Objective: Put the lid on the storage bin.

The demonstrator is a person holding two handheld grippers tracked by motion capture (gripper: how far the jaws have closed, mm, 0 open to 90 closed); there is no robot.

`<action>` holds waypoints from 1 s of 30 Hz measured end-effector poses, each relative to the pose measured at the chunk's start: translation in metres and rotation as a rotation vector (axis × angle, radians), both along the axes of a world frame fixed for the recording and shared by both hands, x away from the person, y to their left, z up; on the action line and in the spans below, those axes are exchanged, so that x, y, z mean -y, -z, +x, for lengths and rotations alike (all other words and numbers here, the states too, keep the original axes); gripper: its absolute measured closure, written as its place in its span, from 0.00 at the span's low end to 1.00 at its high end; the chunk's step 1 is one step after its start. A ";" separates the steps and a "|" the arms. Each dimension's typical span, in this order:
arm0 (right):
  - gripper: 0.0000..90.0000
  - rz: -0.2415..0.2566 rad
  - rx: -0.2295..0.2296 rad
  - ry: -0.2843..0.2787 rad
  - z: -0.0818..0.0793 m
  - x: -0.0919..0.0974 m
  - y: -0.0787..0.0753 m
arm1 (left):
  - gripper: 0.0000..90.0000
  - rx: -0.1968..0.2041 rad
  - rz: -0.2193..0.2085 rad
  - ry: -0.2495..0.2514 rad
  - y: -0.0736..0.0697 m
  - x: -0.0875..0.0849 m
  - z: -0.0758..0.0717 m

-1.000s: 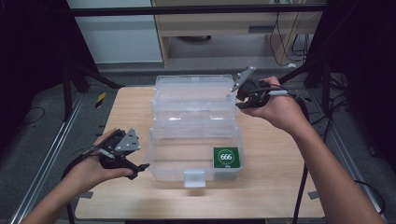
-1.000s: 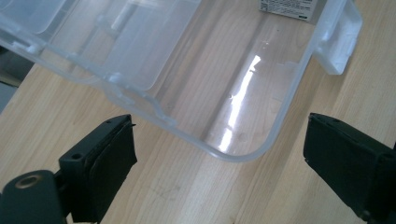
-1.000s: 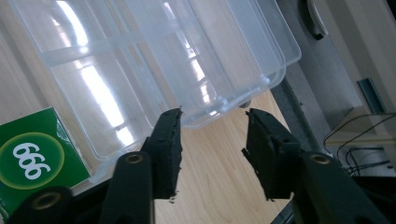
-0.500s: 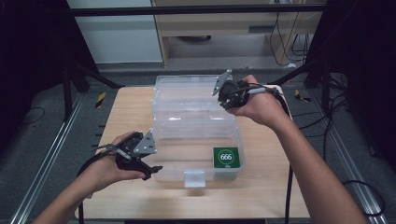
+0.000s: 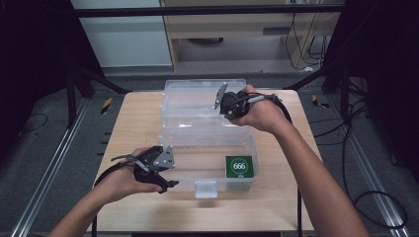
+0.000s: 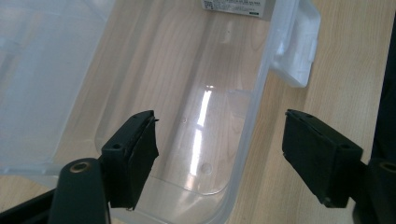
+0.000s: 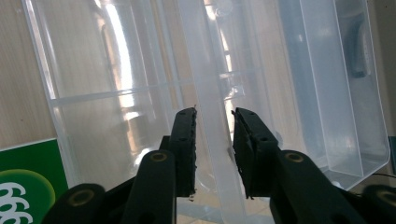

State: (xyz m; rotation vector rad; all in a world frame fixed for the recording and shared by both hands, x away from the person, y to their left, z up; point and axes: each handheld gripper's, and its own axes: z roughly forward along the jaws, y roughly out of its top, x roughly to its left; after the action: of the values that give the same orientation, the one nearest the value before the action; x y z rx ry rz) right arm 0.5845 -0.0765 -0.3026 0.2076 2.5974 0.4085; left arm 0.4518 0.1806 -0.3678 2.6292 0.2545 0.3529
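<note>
A clear plastic storage box (image 5: 207,158) sits open on the wooden table, its body nearest the person and its hinged lid (image 5: 197,101) laid back behind it. A white latch tab (image 5: 206,188) juts from the front wall. A green packet (image 5: 239,167), marked with what looks like "666", lies in the box's front right corner.

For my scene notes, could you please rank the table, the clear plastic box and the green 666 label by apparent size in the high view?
1. Table
2. Clear plastic box
3. Green 666 label
</note>
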 end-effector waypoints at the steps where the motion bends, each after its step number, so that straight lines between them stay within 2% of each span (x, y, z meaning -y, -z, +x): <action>1: 0.80 -0.005 0.000 0.000 0.000 -0.001 0.000 | 0.32 -0.005 0.007 0.010 0.002 0.001 0.001; 4: 0.81 -0.021 0.005 -0.008 0.000 -0.002 -0.001 | 0.36 -0.006 0.011 0.003 0.005 0.002 0.002; 8: 0.85 -0.026 0.010 -0.014 0.001 -0.001 0.000 | 0.43 -0.027 0.010 -0.004 0.009 0.001 0.002; 13: 0.89 -0.047 0.015 -0.023 0.003 -0.001 0.000 | 0.49 -0.034 0.038 0.015 0.012 0.002 0.001; 16: 0.89 -0.051 0.013 -0.020 0.004 -0.002 0.001 | 0.53 -0.035 0.038 0.025 0.012 0.002 -0.001; 20: 0.87 -0.061 0.015 -0.020 0.004 -0.004 0.003 | 0.58 -0.039 0.061 0.035 0.014 0.004 -0.001; 30: 0.85 -0.069 0.008 -0.011 0.005 -0.005 0.004 | 0.65 -0.068 0.093 0.053 0.028 0.011 0.002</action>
State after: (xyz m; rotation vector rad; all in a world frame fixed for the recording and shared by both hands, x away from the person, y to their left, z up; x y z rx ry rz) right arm 0.5891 -0.0716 -0.3070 0.1674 2.6007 0.3226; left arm 0.4540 0.1692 -0.3958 2.7370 0.1950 0.2642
